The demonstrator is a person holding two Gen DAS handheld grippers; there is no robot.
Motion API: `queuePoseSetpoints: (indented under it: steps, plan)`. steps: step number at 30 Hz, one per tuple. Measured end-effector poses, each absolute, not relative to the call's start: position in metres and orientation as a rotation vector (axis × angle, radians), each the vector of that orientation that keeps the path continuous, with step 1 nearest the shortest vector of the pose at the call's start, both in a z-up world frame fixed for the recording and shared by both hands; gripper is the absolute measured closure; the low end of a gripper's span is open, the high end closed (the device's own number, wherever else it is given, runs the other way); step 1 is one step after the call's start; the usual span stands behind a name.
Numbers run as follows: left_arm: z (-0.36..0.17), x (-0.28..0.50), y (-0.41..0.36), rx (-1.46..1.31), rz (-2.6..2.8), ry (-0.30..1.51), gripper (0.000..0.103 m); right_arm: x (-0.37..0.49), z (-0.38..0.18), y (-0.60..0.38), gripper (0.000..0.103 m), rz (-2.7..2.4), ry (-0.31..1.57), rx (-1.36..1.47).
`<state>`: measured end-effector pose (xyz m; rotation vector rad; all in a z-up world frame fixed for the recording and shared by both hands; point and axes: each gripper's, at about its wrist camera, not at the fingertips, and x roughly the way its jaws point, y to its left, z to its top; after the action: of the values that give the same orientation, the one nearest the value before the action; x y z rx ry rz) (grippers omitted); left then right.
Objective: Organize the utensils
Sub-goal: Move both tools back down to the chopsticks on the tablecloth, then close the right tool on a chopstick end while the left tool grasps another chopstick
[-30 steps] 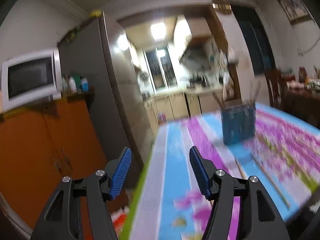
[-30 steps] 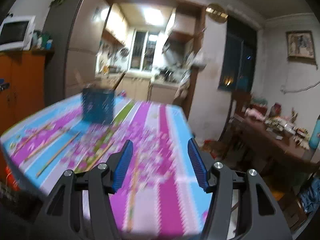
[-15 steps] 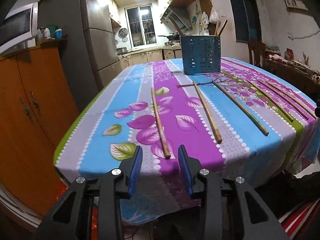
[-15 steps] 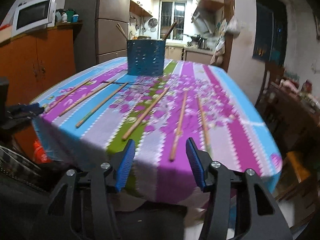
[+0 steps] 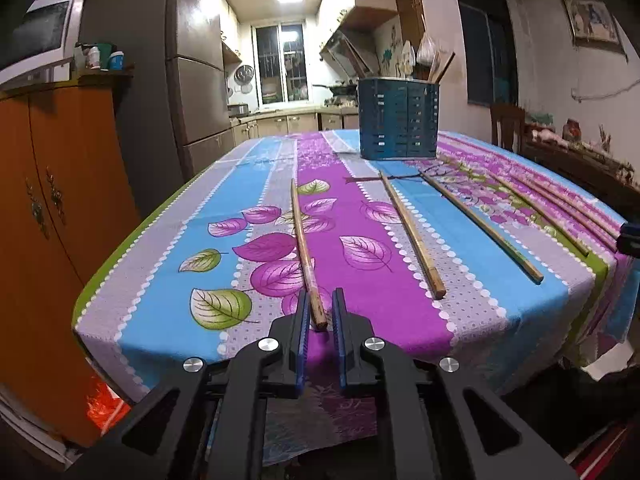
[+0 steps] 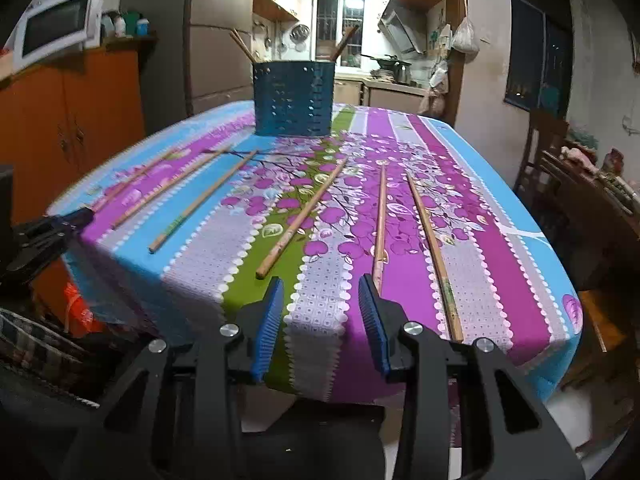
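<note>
Several wooden chopsticks lie on the flowered tablecloth (image 5: 168, 240). A blue perforated utensil holder (image 5: 398, 118) stands at the far end with a few sticks in it; it also shows in the right wrist view (image 6: 294, 98). My left gripper (image 5: 320, 306) has its jaws narrowed around the near end of the leftmost chopstick (image 5: 302, 240), with small gaps on either side of it. My right gripper (image 6: 320, 300) is open at the table's near edge, between one chopstick (image 6: 304, 216) and another chopstick (image 6: 380, 220), holding nothing.
An orange cabinet (image 5: 52, 200) with a microwave (image 6: 56, 26) stands left of the table, a grey fridge (image 5: 176, 92) behind it. A chair and cluttered side table (image 6: 580, 176) stand to the right. The left gripper shows at the left edge of the right wrist view (image 6: 48, 228).
Both grippers swung down from the room to the table's near edge. My left gripper's jaws narrowed around the leftmost chopstick's end. My right gripper moved closer to the table.
</note>
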<state>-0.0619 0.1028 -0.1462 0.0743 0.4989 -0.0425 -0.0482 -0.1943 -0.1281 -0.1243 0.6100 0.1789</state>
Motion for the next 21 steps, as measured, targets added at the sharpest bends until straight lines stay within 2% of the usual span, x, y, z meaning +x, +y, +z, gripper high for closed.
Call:
queuePoseSetpoints:
  steps: [4, 8, 15, 21]
  plan:
    - [-0.147, -0.064, 0.110, 0.014, -0.065, 0.490, 0.090, -0.041, -0.126, -0.193, 0.067, 0.070, 0.600, -0.127]
    - [-0.147, -0.064, 0.112, 0.014, -0.092, 0.493, 0.090, -0.029, -0.141, -0.198, 0.082, -0.015, 0.658, -0.104]
    - [-0.147, -0.061, 0.117, 0.016, -0.130, 0.501, 0.090, -0.031, -0.151, -0.208, 0.085, -0.022, 0.619, -0.044]
    - [-0.147, -0.058, 0.116, -0.013, -0.104, 0.502, 0.091, -0.031, -0.152, -0.208, 0.097, 0.021, 0.593, -0.024]
